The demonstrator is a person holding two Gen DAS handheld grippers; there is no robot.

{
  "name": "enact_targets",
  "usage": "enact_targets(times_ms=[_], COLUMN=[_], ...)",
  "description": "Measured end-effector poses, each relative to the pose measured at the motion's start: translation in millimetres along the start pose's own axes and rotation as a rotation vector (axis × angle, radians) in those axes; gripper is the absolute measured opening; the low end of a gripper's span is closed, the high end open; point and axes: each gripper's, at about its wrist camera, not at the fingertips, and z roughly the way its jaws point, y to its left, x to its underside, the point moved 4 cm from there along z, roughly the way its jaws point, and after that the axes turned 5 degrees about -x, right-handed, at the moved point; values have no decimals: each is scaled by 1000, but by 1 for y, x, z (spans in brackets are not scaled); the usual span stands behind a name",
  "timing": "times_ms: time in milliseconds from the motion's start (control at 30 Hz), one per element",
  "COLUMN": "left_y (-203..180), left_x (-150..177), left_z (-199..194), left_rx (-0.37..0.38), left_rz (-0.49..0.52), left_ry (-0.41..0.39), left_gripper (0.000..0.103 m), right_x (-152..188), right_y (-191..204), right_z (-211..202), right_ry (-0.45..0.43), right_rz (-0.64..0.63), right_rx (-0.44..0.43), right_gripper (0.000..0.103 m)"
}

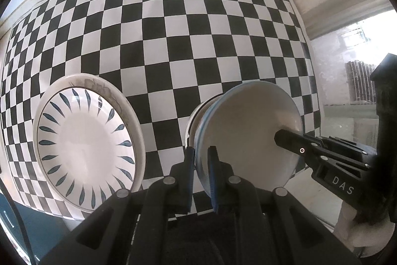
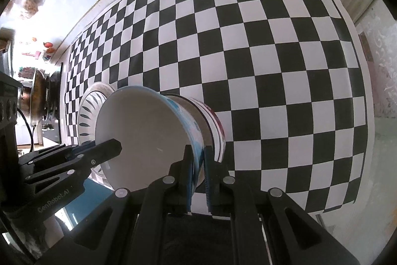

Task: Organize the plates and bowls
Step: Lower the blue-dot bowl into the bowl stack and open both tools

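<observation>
A white bowl with a blue-patterned outside (image 1: 250, 131) (image 2: 148, 131) sits nested on another bowl with a red pattern (image 2: 213, 131) over the checkered mat (image 1: 173, 29) (image 2: 248, 41). My left gripper (image 1: 201, 165) is shut on one side of the blue bowl's rim. My right gripper (image 2: 198, 165) is shut on the opposite side of the same rim; it shows in the left wrist view (image 1: 290, 140) too. A white plate with blue leaf marks (image 1: 84, 148) (image 2: 89, 111) lies on a larger plate to the left of the bowls.
The mat's edge and a pale counter (image 2: 372, 165) lie to the right. A pot on a stove (image 2: 37, 93) stands beyond the mat's left edge in the right wrist view. A blue surface (image 1: 29, 222) lies at the near left.
</observation>
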Motion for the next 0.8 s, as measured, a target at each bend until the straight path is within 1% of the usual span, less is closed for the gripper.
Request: enact_targets(times_ms=[400,567,800], left_y=[2,3,2], left_x=[-2,-3,-1], left_z=[16,17,25], left_rx=[-6,-8,5], left_rz=[-2,4,1], left_ry=[34,38,69], left_gripper=[9,9,9], right_x=[-4,-4,-6], right_y=[2,7,-1], right_z=[8,8,11], right_ry=[19,18,42], right_rz=[-2,-27,-4], right_rx=[22,57,77], right_gripper=[9,9,9])
